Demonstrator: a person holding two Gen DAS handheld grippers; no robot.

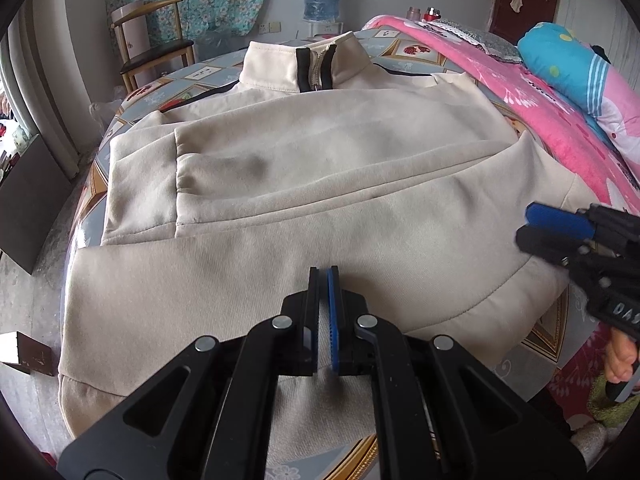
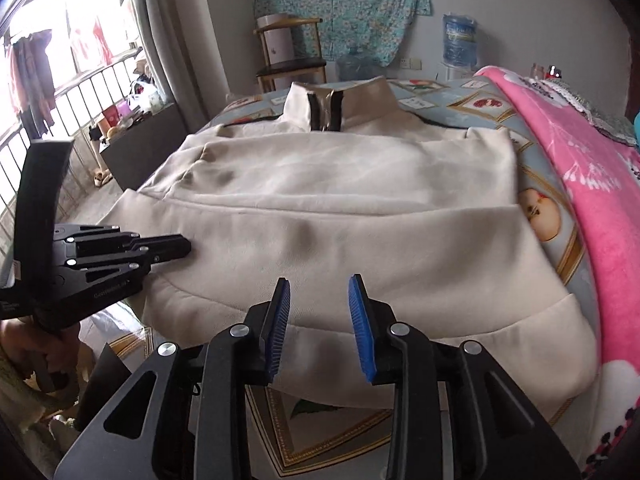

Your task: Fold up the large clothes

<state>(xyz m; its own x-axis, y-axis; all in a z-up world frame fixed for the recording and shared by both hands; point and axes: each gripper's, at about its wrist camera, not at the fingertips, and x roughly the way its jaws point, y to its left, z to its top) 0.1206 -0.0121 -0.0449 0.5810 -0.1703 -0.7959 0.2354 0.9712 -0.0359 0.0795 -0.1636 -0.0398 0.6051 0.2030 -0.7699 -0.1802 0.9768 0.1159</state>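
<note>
A cream sweatshirt with a black-edged zip collar lies flat on the bed, collar at the far end and both sleeves folded across the body. My left gripper is shut, with its tips resting on the near left part of the garment and no cloth seen pinched. From the right wrist view it lies at the sweatshirt's left edge. My right gripper is open above the near hem, nothing between its blue pads. In the left wrist view it hovers at the garment's right edge.
The bed has a patterned sheet. A pink blanket and a blue cushion lie along the right side. A wooden chair and a water bottle stand beyond the bed. A person's hand holds the right gripper's handle.
</note>
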